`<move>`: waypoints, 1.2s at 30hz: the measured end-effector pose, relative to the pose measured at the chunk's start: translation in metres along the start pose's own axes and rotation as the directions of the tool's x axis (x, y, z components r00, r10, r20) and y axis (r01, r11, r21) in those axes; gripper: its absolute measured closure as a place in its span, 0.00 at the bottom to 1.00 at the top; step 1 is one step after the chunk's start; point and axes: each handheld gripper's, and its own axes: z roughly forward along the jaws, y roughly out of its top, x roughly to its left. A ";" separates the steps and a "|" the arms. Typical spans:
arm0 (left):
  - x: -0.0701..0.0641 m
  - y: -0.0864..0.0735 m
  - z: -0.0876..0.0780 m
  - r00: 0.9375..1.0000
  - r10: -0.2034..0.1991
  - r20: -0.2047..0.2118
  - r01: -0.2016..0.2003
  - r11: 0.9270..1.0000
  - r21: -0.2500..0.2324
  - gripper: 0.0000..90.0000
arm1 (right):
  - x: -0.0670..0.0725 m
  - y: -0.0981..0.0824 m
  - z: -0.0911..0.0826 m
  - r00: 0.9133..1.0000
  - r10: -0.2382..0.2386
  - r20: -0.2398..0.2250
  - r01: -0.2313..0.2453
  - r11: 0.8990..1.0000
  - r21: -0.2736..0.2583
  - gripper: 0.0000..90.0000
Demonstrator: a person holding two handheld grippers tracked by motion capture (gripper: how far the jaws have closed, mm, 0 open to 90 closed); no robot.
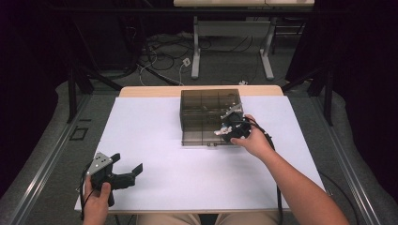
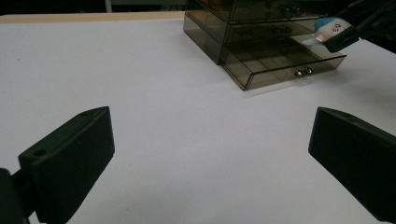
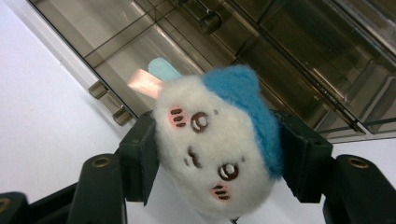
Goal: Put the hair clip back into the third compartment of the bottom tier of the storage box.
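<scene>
Plush sits clenched in the right gripper over the open drawer; released off-centre, it could catch the rim and tumble out.

A grey carpet floor lay beyond the white table, with tangled cables, a desk's white legs and dark curtains.
</scene>
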 end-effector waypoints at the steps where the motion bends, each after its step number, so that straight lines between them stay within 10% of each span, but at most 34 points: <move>1: 0.000 0.000 0.000 1.000 0.000 0.000 0.000 1.000 0.000 0.01 | -0.001 0.001 0.000 1.000 -0.009 0.005 0.009 1.000 0.021 0.42; 22: 0.000 0.000 0.000 1.000 0.002 -0.003 -0.002 1.000 0.001 0.01 | -0.006 -0.002 0.013 1.000 0.029 0.004 -0.029 0.999 0.040 0.39; 36: 0.000 0.000 0.001 1.000 0.004 -0.006 -0.004 1.000 0.003 0.01 | -0.007 -0.001 0.011 0.998 0.043 0.048 -0.045 0.998 0.042 0.21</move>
